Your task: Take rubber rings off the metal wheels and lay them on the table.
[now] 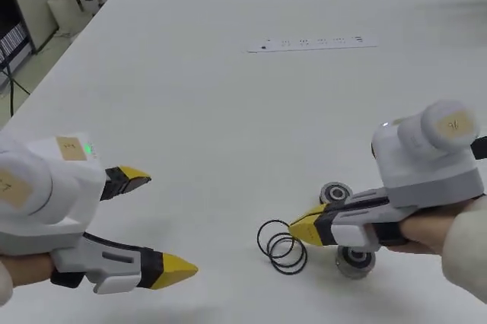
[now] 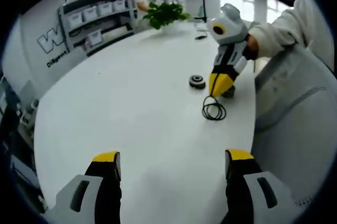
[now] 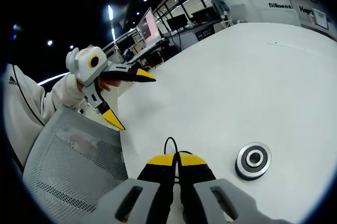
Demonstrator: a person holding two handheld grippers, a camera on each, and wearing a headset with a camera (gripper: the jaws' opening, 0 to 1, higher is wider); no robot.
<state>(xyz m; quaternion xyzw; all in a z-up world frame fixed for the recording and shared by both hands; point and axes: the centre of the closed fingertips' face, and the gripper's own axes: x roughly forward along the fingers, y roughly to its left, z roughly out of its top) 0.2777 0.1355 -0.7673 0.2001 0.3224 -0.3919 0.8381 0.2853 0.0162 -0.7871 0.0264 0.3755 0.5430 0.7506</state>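
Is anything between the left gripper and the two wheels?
Yes. The rubber rings lie on the table between the left gripper and the wheels, and the right gripper, jaws shut, covers part of one wheel. The other wheel is unobstructed.

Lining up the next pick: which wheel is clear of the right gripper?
The far wheel, lying in the open beyond the right gripper. The near wheel sits partly under that gripper, on the person's side.

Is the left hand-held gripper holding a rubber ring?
No: the left hand-held gripper stands open with nothing between its jaws, while the rubber rings lie on the table.
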